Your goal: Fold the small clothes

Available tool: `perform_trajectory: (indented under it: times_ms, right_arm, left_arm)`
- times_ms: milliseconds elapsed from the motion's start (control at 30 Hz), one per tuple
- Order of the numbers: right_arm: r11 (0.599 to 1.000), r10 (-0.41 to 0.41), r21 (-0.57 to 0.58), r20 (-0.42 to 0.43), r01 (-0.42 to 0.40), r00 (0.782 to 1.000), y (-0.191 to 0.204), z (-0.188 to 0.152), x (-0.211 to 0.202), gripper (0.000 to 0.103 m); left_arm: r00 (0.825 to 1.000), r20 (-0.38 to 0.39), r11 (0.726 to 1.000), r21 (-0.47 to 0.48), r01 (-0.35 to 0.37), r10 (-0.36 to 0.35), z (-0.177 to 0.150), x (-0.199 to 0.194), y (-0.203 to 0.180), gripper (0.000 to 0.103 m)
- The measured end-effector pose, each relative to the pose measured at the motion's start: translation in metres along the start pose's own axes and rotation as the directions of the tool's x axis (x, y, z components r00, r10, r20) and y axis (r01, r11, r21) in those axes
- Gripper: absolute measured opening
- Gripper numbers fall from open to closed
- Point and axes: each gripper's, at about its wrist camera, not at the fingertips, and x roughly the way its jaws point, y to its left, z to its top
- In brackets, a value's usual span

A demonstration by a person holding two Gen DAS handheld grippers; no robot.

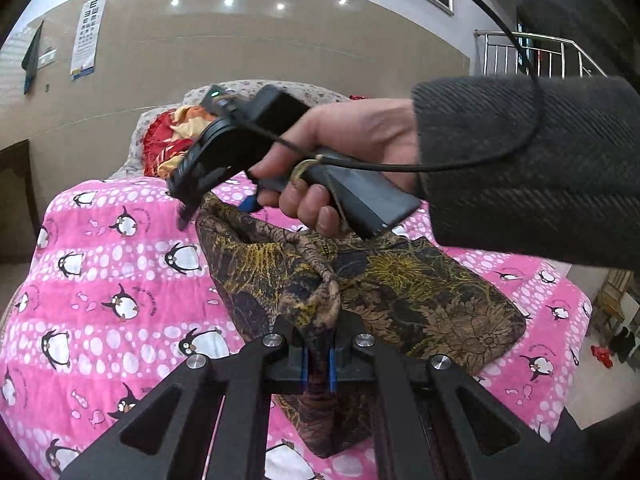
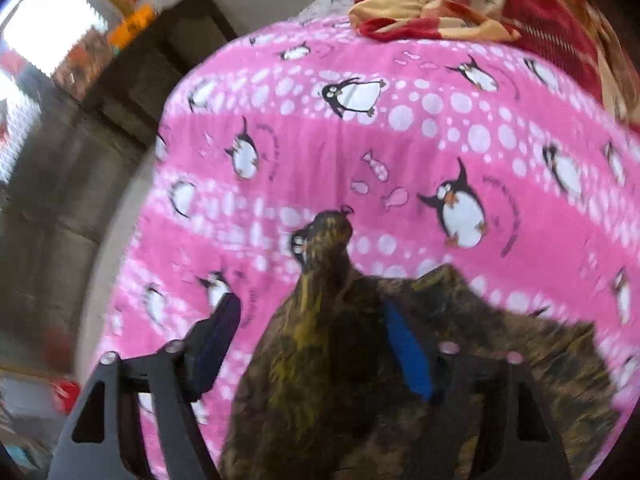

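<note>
A small brown and yellow floral garment lies on the pink penguin bedspread. My left gripper is shut on a bunched edge of the garment and holds it up off the bed. My right gripper shows in the left wrist view, held by a hand above the garment's far corner. In the right wrist view my right gripper is open, its blue-padded fingers wide apart on either side of a raised fold of the garment. That view is blurred.
A red and yellow blanket is heaped at the head of the bed, also in the right wrist view. A dark cabinet stands beyond the bed's left edge. A stair railing is at the far right.
</note>
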Motion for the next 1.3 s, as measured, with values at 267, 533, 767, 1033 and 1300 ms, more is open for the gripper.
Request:
perform_trajectory:
  times_ms: [267,533,767,1033,1300]
  right_arm:
    - [1.0,0.006,-0.021,0.008,-0.005,1.0,-0.033,-0.018,-0.038,0.009]
    - [0.998,-0.023,0.061,0.023,0.021,0.999,-0.126,-0.073,-0.108,0.008]
    - [0.982,-0.022,0.189,0.035,0.015,0.999,-0.223,-0.134,-0.134,0.008]
    - [0.929,0.007,0.368,0.08,-0.036,0.997,-0.282,-0.185,-0.096,0.028]
    - [0.942,-0.086,0.333,0.351,-0.038,0.933,-0.235,-0.238,-0.194,0.037]
  left_arm:
    - [0.993,-0.03,0.991,0.066,0.118,-0.116,0.013,0.014,-0.032,0.0]
    - [0.945,-0.134,0.933,0.168,0.32,-0.3,0.015,0.065,-0.124,0.0]
    - [0.911,-0.215,0.887,0.233,0.399,-0.353,0.009,0.103,-0.198,0.0]
    - [0.855,-0.416,0.88,0.213,0.424,-0.31,-0.032,0.144,-0.222,0.0]
    - [0.929,-0.244,0.938,0.139,0.317,-0.277,-0.006,0.05,-0.153,0.0]
